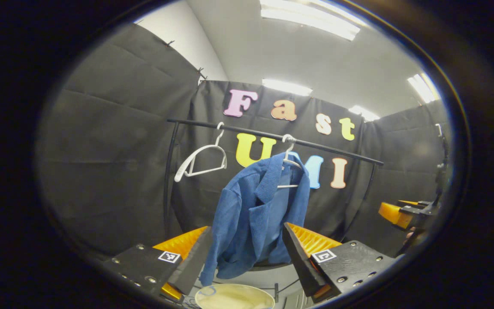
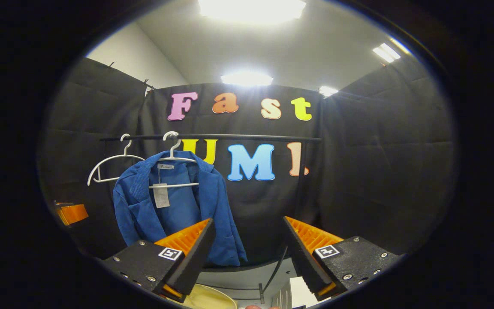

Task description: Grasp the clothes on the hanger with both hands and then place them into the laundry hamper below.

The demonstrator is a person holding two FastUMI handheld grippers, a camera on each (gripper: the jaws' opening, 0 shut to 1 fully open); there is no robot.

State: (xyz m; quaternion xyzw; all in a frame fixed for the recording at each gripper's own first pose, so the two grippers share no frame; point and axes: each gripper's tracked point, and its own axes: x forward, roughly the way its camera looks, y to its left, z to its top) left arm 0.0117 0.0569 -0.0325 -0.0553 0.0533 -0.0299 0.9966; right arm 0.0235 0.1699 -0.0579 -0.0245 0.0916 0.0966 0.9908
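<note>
Now: blue jacket [image 1: 257,214] hanging on white hanger [image 1: 290,165], rail [image 1: 272,136].
L gripper [image 1: 247,253] & R gripper [image 2: 247,249] hovering near it, fingers apart, gripping nothing.

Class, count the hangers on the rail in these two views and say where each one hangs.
2. An empty hanger hangs at the rail's left end; beside it, to the right, another hanger carries the blue jacket. None seems hidden.

Black cloth walls [image 2: 380,163] — bright ceiling lights [image 2: 251,8] overhead.

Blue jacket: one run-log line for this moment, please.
stage: approach | blue jacket: on hanger, ungrasped | left tool: open | right tool: open | hamper: below
</note>
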